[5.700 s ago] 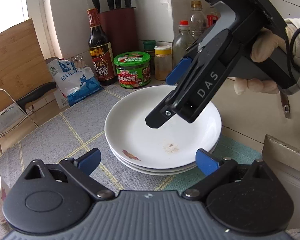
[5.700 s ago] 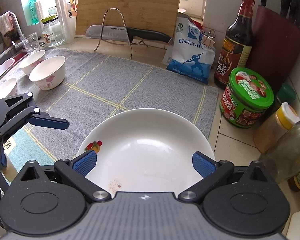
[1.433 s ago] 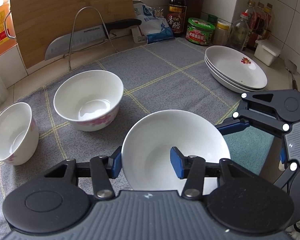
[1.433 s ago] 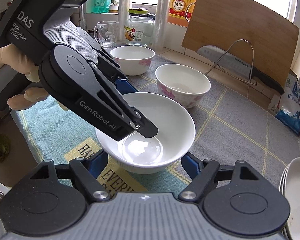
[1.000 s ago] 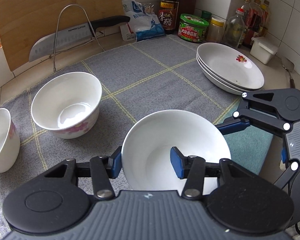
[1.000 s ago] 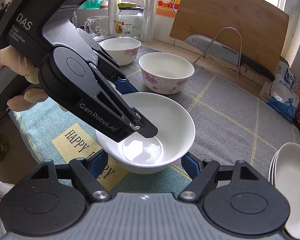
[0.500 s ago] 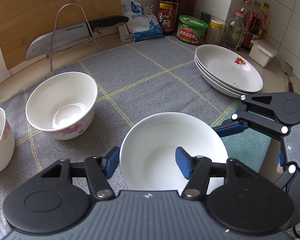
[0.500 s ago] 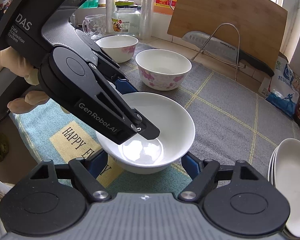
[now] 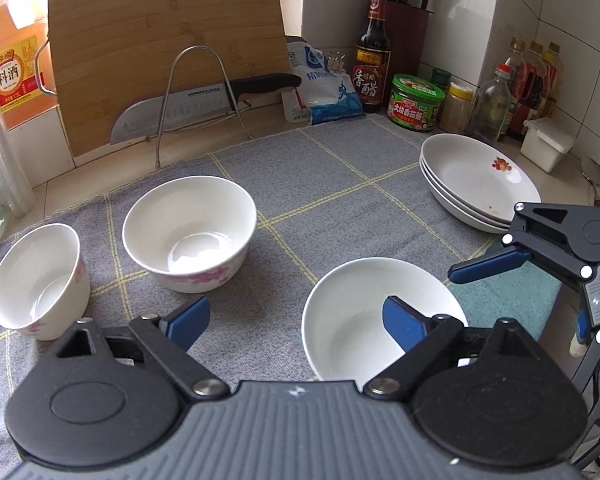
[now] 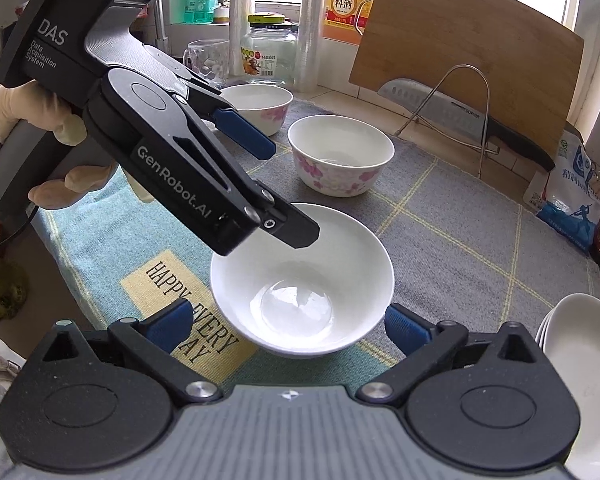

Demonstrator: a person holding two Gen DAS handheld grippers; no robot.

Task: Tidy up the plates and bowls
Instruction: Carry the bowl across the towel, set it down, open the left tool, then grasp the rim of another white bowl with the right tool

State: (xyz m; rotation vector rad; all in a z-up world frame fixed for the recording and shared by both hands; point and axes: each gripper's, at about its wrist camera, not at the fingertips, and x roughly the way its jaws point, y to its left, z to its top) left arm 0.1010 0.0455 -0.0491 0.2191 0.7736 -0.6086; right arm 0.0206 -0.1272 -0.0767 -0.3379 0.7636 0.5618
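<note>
A plain white bowl (image 9: pixel 364 304) (image 10: pixel 312 280) sits on the mat near the front edge. My left gripper (image 9: pixel 296 320) (image 10: pixel 276 184) is open, with one finger over the bowl's rim and the other off to its left. My right gripper (image 10: pixel 288 324) is open and empty, its fingers on either side of the bowl; one fingertip shows in the left wrist view (image 9: pixel 488 266). Two flowered bowls (image 9: pixel 190 234) (image 9: pixel 40 280) stand on the grey mat (image 9: pixel 340 184) to the left. A stack of white plates (image 9: pixel 476 180) sits at the right.
A cutting board (image 9: pixel 168 52), a knife (image 9: pixel 204 100) on a wire rack, a salt bag (image 9: pixel 324 92), sauce bottles, a green-lidded jar (image 9: pixel 416 102) and a white box (image 9: pixel 546 148) line the back wall. A glass jar (image 10: pixel 268 52) and a cup (image 10: pixel 204 58) stand by the window.
My left gripper has opened and let go of the plain bowl, which now rests on the mat. The left gripper has pulled back and up a little. The right gripper has stayed open.
</note>
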